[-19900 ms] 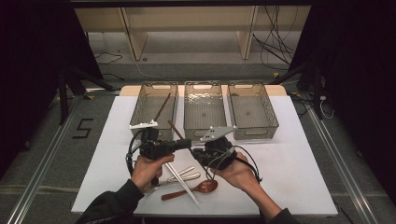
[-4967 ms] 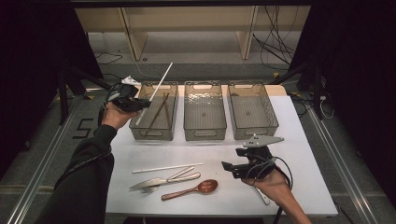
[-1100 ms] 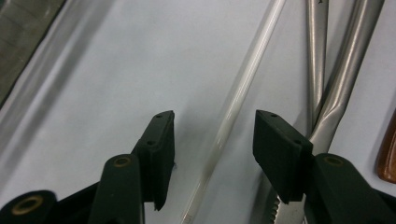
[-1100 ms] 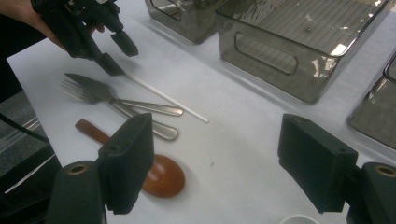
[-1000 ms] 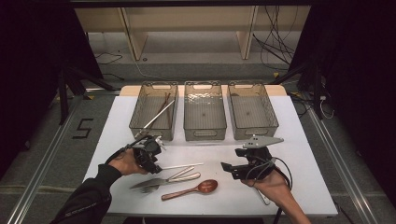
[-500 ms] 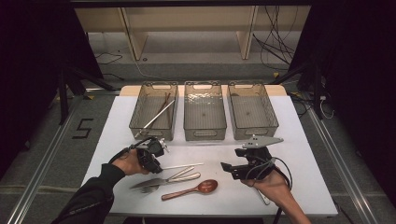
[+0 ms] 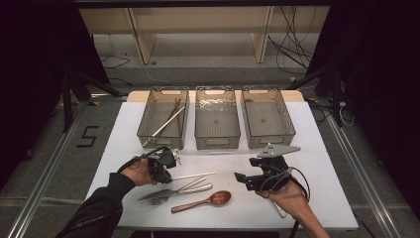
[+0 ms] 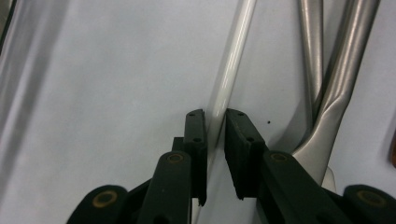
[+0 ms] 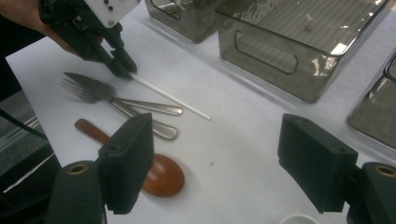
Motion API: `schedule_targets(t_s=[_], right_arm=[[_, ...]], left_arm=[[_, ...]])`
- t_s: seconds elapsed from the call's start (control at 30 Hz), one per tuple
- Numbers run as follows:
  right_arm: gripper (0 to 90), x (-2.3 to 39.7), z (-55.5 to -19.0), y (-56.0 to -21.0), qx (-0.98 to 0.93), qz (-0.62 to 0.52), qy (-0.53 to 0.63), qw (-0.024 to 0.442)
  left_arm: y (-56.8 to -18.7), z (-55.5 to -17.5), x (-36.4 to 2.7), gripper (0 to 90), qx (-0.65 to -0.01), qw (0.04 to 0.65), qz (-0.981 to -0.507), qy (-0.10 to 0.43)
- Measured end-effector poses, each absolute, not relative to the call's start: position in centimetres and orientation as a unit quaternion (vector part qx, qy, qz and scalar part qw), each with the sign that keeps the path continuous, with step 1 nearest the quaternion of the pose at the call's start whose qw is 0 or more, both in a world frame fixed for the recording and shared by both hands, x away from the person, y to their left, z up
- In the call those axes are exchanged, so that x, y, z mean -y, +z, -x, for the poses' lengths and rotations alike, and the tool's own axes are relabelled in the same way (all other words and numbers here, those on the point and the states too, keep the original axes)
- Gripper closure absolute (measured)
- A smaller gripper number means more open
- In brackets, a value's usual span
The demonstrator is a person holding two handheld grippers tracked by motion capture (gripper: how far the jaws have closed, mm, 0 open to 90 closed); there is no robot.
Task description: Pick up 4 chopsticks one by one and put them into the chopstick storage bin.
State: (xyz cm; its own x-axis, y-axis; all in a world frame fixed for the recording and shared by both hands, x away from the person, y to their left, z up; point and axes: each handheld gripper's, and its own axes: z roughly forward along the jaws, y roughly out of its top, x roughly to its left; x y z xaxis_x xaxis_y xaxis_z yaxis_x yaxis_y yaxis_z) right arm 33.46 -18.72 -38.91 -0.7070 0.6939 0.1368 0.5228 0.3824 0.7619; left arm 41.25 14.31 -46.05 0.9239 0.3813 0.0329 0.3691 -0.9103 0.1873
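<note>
White table (image 7: 322, 163), left gripper (image 8: 215, 122) low, jaws closing on chopstick (image 8: 233, 65)

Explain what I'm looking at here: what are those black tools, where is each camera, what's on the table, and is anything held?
A person holds a two-jaw gripper in each hand. The high view looks down on the white table; each gripper view looks along that gripper's own black jaws.

At the back stand three bins; the left one holds sticks. Near the person lie a white chopstick, a fork, a knife and a brown spoon.

The left gripper has just been closing, and its jaws now pinch the chopstick's end, which still lies on the table. The right gripper stands open and empty above the table, by the spoon.
</note>
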Motion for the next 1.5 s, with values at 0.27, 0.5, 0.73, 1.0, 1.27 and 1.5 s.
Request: schedule_targets(t_s=[0.27,0.5,0.73,1.0,1.27,1.5], right_arm=[[27.9,18.7,-33.5,-38.9,-0.825,-0.369,0.416,0.104],[27.9,18.8,-33.5,-38.9,-0.824,-0.369,0.416,0.104],[27.9,18.9,-33.6,-38.9,-0.824,-0.370,0.417,0.104],[27.9,18.9,-33.6,-38.9,-0.822,-0.371,0.419,0.105],[27.9,19.0,-33.5,-38.8,-0.820,-0.371,0.423,0.106],[27.9,19.0,-33.6,-38.8,-0.818,-0.374,0.424,0.106]], left_arm=[[-46.1,-41.1,-14.2,83.9,-0.174,0.090,-0.980,0.035],[-46.1,-41.3,-14.8,84.1,-0.190,0.111,-0.975,0.027],[-45.0,-41.3,-15.4,84.2,-0.199,0.132,-0.970,0.040],[-42.5,-41.2,-16.0,84.1,-0.210,0.186,-0.958,0.054],[-39.8,-41.7,-17.7,84.1,-0.244,0.271,-0.928,0.079],[-37.6,-42.3,-19.2,84.1,-0.288,0.322,-0.895,0.110]])
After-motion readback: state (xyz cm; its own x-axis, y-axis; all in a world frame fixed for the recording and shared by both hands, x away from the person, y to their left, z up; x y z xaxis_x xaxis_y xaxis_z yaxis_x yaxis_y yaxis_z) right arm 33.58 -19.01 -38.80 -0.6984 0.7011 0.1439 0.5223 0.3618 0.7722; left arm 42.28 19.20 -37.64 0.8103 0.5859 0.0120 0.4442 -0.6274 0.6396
